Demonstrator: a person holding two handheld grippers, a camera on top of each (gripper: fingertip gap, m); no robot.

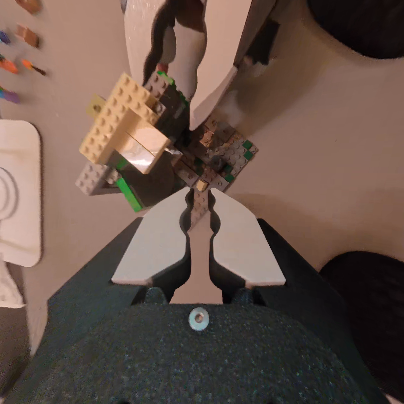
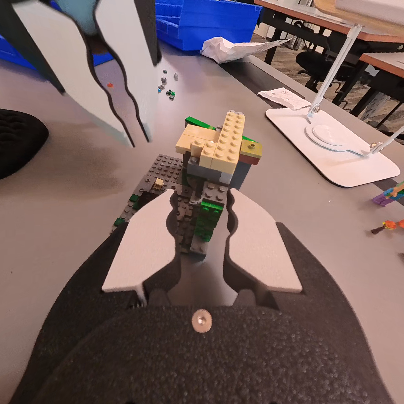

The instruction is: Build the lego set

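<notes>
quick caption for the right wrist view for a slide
Right gripper straddling the grey-and-green base of the lego build, the left gripper hovering above the grey table.

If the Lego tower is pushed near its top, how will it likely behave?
The Lego tower probably tips easily, because the tan plates overhang a narrower column. Its thin grey baseplate likely flexes, so pieces may pop off.

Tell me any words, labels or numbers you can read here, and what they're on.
Nothing here is readable.
White paper slip on the grey table: faint print, too small and blurred to read.
Lego build: no writing visible.
</notes>
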